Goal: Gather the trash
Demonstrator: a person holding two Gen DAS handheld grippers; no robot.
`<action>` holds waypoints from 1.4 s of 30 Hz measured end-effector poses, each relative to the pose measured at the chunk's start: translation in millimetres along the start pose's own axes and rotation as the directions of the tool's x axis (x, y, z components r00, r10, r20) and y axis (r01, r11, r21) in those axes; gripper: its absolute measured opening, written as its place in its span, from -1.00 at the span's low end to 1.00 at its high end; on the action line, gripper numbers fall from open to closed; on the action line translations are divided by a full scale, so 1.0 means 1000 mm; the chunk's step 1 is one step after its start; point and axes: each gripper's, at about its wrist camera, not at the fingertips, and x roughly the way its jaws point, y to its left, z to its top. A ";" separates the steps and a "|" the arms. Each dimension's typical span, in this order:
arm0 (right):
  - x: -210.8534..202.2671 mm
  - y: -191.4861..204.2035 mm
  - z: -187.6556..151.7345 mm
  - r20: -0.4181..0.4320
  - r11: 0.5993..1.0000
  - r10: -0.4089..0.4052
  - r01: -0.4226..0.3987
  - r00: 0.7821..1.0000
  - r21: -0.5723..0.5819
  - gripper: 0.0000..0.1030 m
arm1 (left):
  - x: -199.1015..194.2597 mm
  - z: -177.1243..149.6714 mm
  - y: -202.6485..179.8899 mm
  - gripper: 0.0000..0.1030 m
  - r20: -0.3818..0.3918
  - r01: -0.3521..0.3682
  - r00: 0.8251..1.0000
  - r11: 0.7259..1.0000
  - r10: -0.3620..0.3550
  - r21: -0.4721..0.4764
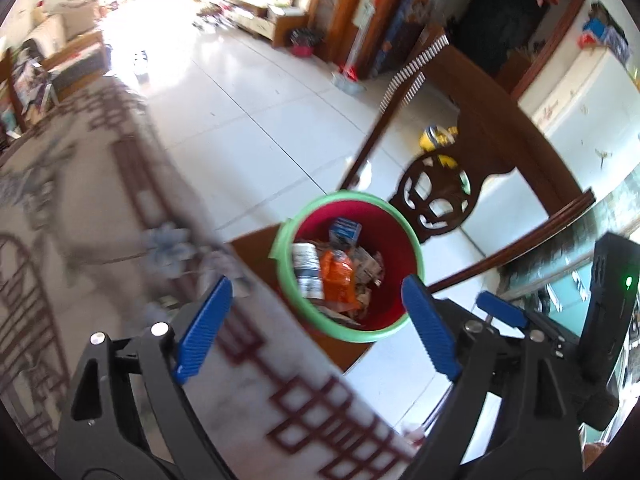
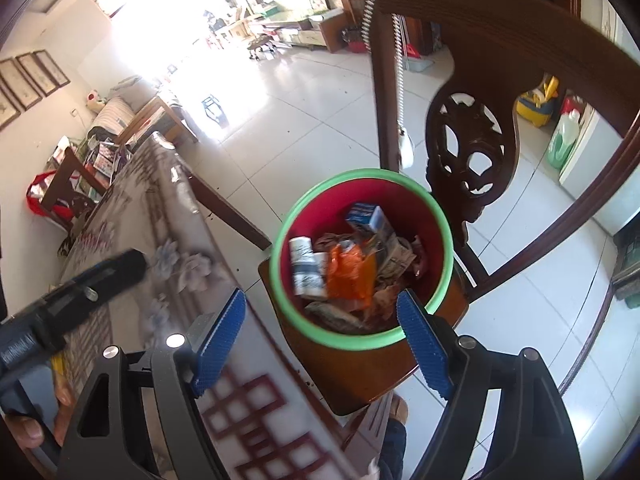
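— What do my grippers look like?
— On my left gripper point(image 1: 316, 328), black angular frames with triangular cut-outs, silver screws and ribbed blue pads point(image 1: 206, 330).
— And my right gripper point(image 2: 322, 346)?
— The same build; a green light glows on its black body.

- The floor point(image 2: 312, 128) has pale, shiny tiles.
- Strong light comes from the far window point(image 2: 168, 12) and washes out that end of the room.
- A dark carved chair point(image 2: 468, 152) stands near the tabletop point(image 2: 132, 216), which has a patterned cloth.
- Framed pictures point(image 2: 28, 76) hang on the white wall.
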 end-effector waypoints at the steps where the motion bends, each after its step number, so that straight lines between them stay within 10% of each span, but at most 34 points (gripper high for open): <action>1: -0.005 0.009 -0.005 0.013 1.000 -0.004 0.004 1.000 -0.009 0.58 | -0.011 -0.003 0.009 0.65 0.016 -0.005 1.000 1.000 0.005 -0.012; 15: -0.067 0.109 -0.062 0.155 0.994 0.001 0.017 0.988 -0.109 0.74 | -0.130 -0.062 0.113 0.78 0.173 -0.050 0.982 0.991 0.071 -0.125; 26: -0.108 0.158 -0.098 0.303 0.983 -0.018 0.072 0.953 -0.169 0.87 | -0.201 -0.091 0.140 0.90 0.341 -0.050 0.935 0.988 0.097 -0.143; 33: -0.145 0.181 -0.118 0.506 0.974 -0.013 0.126 0.862 -0.189 0.87 | -0.231 -0.105 0.145 0.90 0.444 -0.098 0.883 0.986 0.148 -0.134; 38: -0.144 0.193 -0.122 0.522 0.971 -0.054 0.167 0.851 -0.173 0.87 | -0.246 -0.111 0.147 0.90 0.495 -0.191 0.832 0.967 0.250 -0.168; 42: -0.159 0.201 -0.144 0.649 0.965 0.012 0.162 0.760 -0.208 0.87 | -0.253 -0.115 0.155 0.90 0.505 -0.139 0.836 0.973 0.214 -0.182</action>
